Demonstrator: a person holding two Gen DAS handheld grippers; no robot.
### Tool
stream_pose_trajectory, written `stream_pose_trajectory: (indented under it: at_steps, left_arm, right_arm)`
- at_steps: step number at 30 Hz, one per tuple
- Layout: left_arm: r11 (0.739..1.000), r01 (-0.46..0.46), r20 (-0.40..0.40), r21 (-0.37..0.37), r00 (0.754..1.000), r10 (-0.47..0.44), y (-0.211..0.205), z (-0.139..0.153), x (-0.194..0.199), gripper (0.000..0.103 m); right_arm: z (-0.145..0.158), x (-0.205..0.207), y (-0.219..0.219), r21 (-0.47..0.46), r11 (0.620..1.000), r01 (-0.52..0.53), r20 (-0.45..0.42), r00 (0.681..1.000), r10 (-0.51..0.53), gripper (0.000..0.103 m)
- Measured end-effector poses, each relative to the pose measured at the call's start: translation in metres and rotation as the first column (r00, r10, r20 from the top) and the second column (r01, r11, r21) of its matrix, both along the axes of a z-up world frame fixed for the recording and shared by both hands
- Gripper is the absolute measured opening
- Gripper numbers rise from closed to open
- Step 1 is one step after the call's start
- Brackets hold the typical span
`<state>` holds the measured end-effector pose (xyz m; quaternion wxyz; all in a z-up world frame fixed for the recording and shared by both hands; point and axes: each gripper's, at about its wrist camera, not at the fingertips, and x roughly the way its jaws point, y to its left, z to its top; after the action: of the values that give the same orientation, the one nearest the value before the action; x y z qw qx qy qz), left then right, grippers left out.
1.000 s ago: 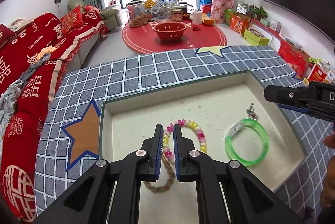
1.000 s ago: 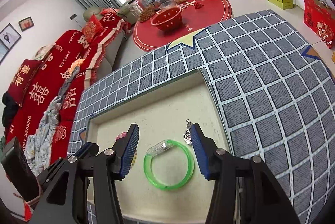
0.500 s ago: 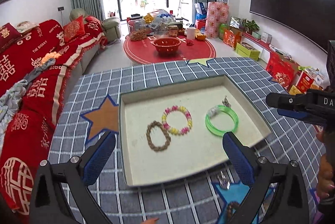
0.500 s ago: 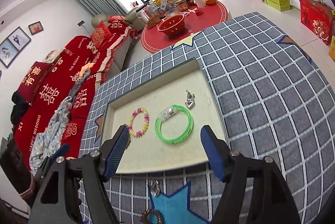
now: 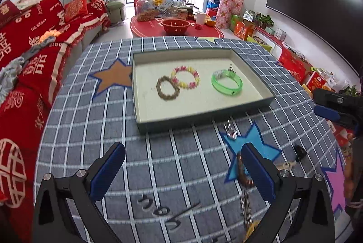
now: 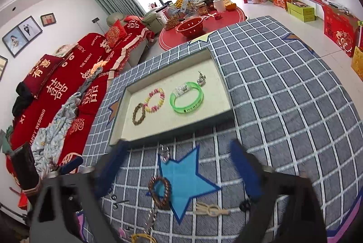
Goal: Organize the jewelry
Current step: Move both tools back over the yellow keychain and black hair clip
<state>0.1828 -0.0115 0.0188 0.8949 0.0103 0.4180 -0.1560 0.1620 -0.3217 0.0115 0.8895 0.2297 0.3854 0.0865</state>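
Note:
A shallow cream-lined tray (image 5: 249,75) (image 6: 217,75) holds a brown braided bracelet (image 5: 167,91) (image 6: 138,114), a pink-and-yellow bead bracelet (image 5: 185,77) (image 6: 155,99), a green bangle (image 5: 226,83) (image 6: 186,97) and a small silver charm (image 6: 201,79). On the cloth in front of it lie a silver piece (image 5: 230,129) (image 6: 164,153), a brown bead bracelet (image 6: 160,192) (image 5: 242,172), a beige clip (image 6: 211,209) and other small pieces. My left gripper (image 5: 182,170) is open and empty above the cloth. My right gripper (image 6: 179,170) is open and empty above the brown bead bracelet.
The table wears a grey checked cloth (image 6: 283,93) with star patches. A red sofa (image 5: 25,50) stands to the left. A red round table (image 5: 177,27) with clutter is behind. The right gripper shows at the right edge of the left wrist view (image 5: 335,106).
Both grippers have pulled back from the tray and opened wide. The left one had been shut over the braided bracelet, which now lies in the tray. Loose jewelry on the cloth has come into view.

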Motion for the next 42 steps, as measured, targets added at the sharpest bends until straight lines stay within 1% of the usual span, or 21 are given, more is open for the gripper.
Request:
stream_pose_trajectory:
  at_steps: [2, 5, 10, 14, 17, 21, 24, 30, 35, 42]
  left_arm:
    - [1.0, -0.013, -0.016, -0.017, 1.0, 0.013, 0.006, -0.005, -0.01, 0.103]
    - [0.999, -0.025, -0.041, -0.033, 0.999, 0.024, 0.011, -0.012, -0.022, 0.103]
    - [0.999, -0.046, -0.043, 0.006, 0.998, 0.046, 0.014, -0.02, -0.038, 0.103]
    - [0.998, -0.045, -0.018, 0.04, 0.999, 0.046, 0.017, -0.021, -0.054, 0.103]
    - [0.995, -0.055, 0.008, 0.083, 0.998, 0.055, 0.019, -0.022, -0.066, 0.103]
    - [0.997, -0.05, -0.026, 0.066, 0.998, 0.052, 0.023, -0.029, -0.073, 0.103]
    - [0.999, -0.015, -0.055, 0.043, 0.998, 0.017, 0.02, -0.035, -0.079, 0.103]
    - [0.999, 0.046, -0.066, 0.027, 0.997, -0.044, 0.003, -0.04, -0.094, 0.103]
    - [0.995, 0.091, -0.086, 0.045, 0.993, -0.087, -0.014, -0.048, -0.102, 0.103]
    - [0.991, 0.113, -0.093, 0.07, 0.99, -0.106, -0.026, -0.053, -0.104, 0.103]
  right_arm:
    - [-0.003, -0.013, -0.003, -0.004, 1.0, 0.02, 0.019, 1.0, -0.02, 0.103]
    - [-0.007, -0.029, -0.007, 0.003, 0.999, 0.035, 0.02, 0.999, -0.035, 0.103]
    - [-0.016, -0.048, -0.015, 0.023, 0.999, 0.046, -0.021, 0.999, -0.045, 0.103]
    - [-0.025, -0.063, -0.024, 0.014, 0.997, 0.071, -0.06, 0.996, -0.07, 0.103]
    - [-0.032, -0.076, -0.029, 0.006, 0.996, 0.087, -0.075, 0.993, -0.086, 0.103]
    - [-0.042, -0.091, -0.033, -0.016, 0.995, 0.098, -0.102, 0.99, -0.1, 0.103]
    - [-0.05, -0.1, -0.033, -0.052, 0.994, 0.099, -0.128, 0.986, -0.105, 0.103]
    - [-0.059, -0.111, -0.027, -0.15, 0.985, 0.088, -0.155, 0.982, -0.112, 0.103]
    - [-0.063, -0.112, -0.023, -0.192, 0.978, 0.076, -0.167, 0.98, -0.109, 0.103]
    - [-0.063, -0.104, -0.024, -0.238, 0.969, 0.07, -0.168, 0.979, -0.112, 0.103]
